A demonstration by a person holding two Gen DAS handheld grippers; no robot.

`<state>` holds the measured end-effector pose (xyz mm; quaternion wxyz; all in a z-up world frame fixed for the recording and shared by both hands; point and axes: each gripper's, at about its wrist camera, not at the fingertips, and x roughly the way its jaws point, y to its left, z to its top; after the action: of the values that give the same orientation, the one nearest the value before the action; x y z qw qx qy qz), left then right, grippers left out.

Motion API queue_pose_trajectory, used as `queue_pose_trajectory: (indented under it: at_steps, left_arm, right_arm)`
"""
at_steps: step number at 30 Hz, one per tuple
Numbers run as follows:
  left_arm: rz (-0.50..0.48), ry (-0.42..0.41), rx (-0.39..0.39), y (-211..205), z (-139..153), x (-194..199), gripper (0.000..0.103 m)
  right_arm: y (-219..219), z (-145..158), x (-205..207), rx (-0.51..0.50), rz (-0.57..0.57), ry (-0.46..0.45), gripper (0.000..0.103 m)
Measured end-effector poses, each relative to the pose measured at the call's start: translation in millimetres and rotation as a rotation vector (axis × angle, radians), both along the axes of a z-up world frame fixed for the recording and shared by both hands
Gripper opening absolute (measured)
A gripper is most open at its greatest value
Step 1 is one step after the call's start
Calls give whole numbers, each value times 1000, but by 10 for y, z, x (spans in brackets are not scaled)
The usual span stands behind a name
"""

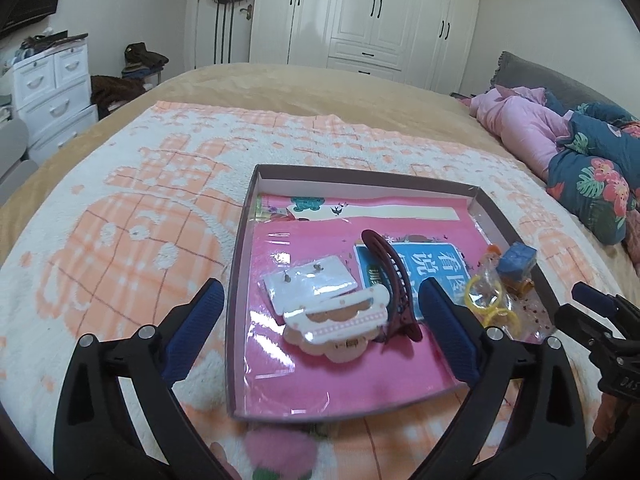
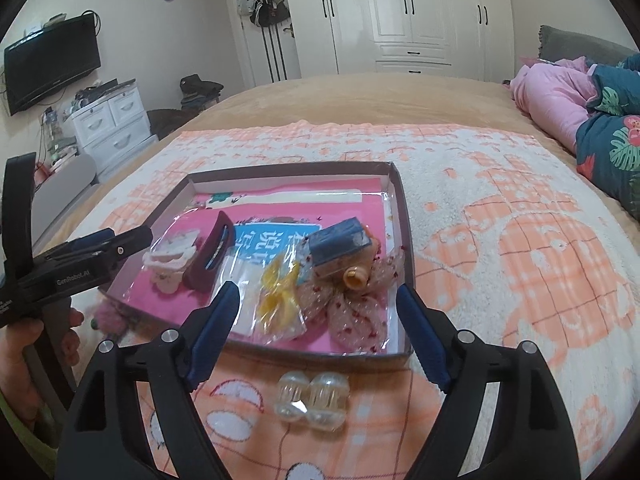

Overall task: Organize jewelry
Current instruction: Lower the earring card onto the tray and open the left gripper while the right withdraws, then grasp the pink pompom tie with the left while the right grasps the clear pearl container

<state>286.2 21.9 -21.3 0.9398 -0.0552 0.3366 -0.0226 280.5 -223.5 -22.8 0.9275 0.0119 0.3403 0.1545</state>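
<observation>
A shallow box with a dark rim lies on a peach-and-white blanket spread over the bed, and it holds the jewelry and hair pieces on a pink sheet. Near its middle a dark red hair clip stands arched, just beside a white scalloped clip and a small white card with studs. Toward the box's right side sit a yellow bow in clear wrap, a blue-topped trinket and a sheer red-dotted bow. Outside the box, on the blanket just in front of its near wall, lies a pair of clear ribbed beads. The left claw hangs over the box's near left part, spread wide with nothing between its blue pads. The right claw hangs over the near edge, also wide open and holding nothing. White wardrobes stand behind the bed.
</observation>
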Motion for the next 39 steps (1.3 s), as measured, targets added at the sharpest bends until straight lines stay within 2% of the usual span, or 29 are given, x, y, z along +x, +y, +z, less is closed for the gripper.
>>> queue_pose_trajectory:
  at_steps: [10, 17, 26, 32, 36, 38, 39]
  left_arm:
    - [-2, -38, 46, -59, 89, -271, 91]
    - [3, -36, 47, -16, 75, -446, 91]
    - [8, 25, 49, 105, -57, -648, 91]
    - [30, 98, 70, 231, -233, -748, 91]
    - [37, 116, 69, 301, -295, -753, 91]
    - [37, 123, 59, 324, -322, -736, 91]
    - [34, 131, 51, 330, -344, -728, 91]
  right_arm:
    - [-74, -95, -215, 8, -8, 28, 79]
    - [-160, -188, -322, 25, -32, 65, 79]
    - [-108, -320, -355, -8, -28, 92, 79]
    - [-66, -479, -280, -23, -30, 137, 79]
    - [11, -563, -251, -48, -18, 146, 68]
    - [48, -586, -251, -53, -6, 149, 59]
    - [69, -591, -258, -56, 4, 148, 51]
